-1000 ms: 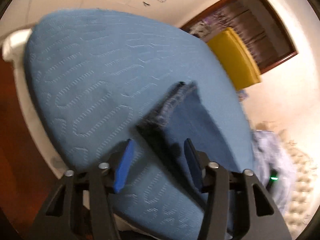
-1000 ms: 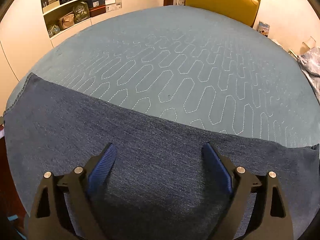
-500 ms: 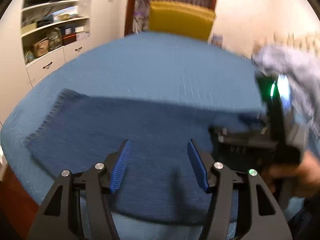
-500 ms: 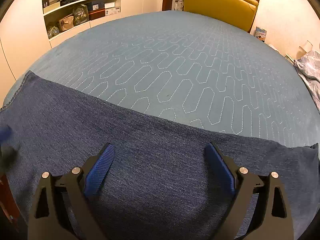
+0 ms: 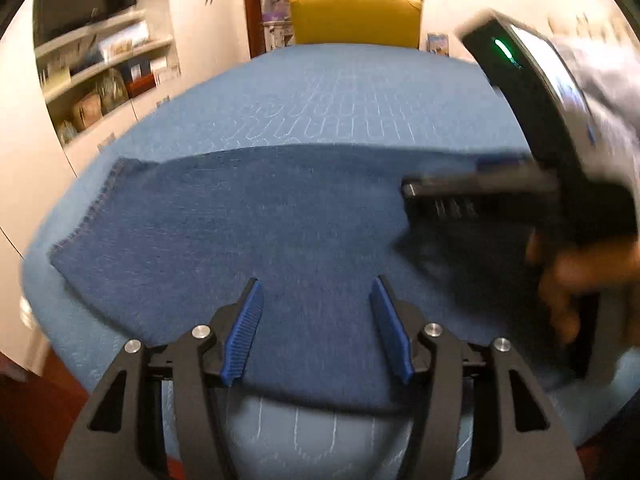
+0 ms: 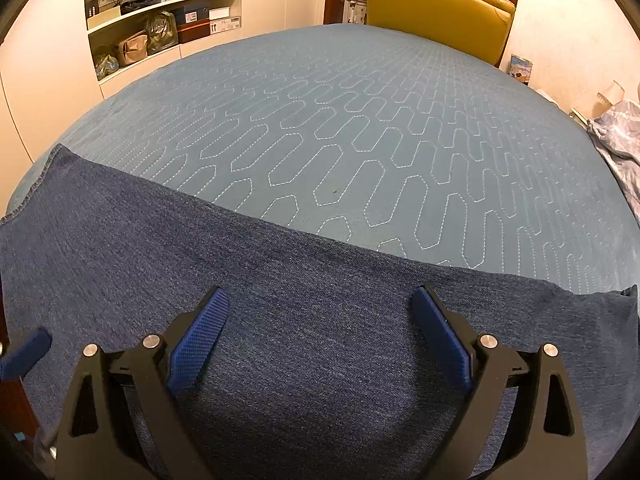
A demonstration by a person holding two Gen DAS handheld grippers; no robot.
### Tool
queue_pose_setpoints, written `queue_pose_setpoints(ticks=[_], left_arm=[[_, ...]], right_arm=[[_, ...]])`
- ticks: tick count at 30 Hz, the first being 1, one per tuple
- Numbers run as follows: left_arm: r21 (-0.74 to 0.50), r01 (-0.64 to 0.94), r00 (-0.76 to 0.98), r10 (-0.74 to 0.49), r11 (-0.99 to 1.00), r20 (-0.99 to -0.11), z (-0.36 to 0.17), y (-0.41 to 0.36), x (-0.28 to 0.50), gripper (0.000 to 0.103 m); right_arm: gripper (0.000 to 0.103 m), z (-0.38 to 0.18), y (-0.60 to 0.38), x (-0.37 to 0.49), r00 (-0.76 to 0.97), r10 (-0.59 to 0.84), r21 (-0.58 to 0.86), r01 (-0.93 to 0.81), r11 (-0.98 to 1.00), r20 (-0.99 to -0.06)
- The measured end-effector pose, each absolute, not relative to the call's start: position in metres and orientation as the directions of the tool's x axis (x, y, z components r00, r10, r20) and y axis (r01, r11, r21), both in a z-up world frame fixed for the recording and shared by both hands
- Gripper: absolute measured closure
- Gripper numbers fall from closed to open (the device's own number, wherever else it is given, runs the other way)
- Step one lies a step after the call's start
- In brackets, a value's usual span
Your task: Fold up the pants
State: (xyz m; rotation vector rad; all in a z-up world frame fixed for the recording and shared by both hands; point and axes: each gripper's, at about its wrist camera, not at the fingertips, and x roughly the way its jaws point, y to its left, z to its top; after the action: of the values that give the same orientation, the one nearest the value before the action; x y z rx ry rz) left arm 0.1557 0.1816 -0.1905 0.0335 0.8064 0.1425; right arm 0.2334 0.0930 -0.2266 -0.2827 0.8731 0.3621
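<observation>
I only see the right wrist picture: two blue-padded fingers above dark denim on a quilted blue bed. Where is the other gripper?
Observer: The left gripper hovers open over the dark blue denim pants, toward their stitched hem end.
Operator: Is the tool I'm looking through visible from there?
Observer: Yes. The black right gripper shows blurred at the right side of the left view, over the same pants.
Operator: Who holds it?
Observer: A bare hand grips its handle.
Operator: Anything lit on it?
Observer: A small green light glows on its top.
</observation>
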Motion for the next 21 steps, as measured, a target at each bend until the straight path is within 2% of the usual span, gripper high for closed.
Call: queue_pose_setpoints(ticks=[3, 6, 10, 12, 14, 17, 21], left_arm=[[0.031, -0.144, 0.694, 0.123, 0.989, -0.709, -0.193, 0.186, 0.143, 0.046], [0.046, -0.154, 0.709, 0.143, 0.987, -0.690, -0.195, 0.185, 0.135, 0.045], [-0.016, -0.165, 0.725, 0.110, 0.986, -0.680, -0.196, 0.187, 0.128, 0.044], [-0.013, -0.165, 0.730, 0.114, 0.986, -0.674, -0.195, 0.187, 0.124, 0.044], [0.001, -0.168, 0.730, 0.125, 0.986, -0.672, -0.194, 0.183, 0.124, 0.044], [-0.007, -0.168, 0.732, 0.120, 0.986, -0.670, -0.194, 0.183, 0.123, 0.044], [-0.053, -0.153, 0.745, 0.080, 0.987, -0.663, -0.190, 0.187, 0.121, 0.036]], right_arm=[[0.011, -0.224, 0.092, 0.236, 0.579, 0.193, -0.084, -0.417, 0.905, -0.792], [0.011, -0.215, 0.092, 0.244, 0.542, 0.190, -0.064, -0.415, 0.908, -0.819], [0.012, -0.194, 0.103, 0.248, 0.562, 0.251, -0.032, -0.444, 0.895, -0.788], [0.012, -0.196, 0.112, 0.256, 0.565, 0.223, -0.067, -0.447, 0.892, -0.795], [0.016, -0.208, 0.118, 0.271, 0.544, 0.173, -0.095, -0.429, 0.898, -0.821], [0.013, -0.216, 0.113, 0.280, 0.530, 0.191, -0.047, -0.403, 0.914, -0.826], [0.013, -0.205, 0.109, 0.272, 0.548, 0.189, -0.021, -0.353, 0.935, -0.815]])
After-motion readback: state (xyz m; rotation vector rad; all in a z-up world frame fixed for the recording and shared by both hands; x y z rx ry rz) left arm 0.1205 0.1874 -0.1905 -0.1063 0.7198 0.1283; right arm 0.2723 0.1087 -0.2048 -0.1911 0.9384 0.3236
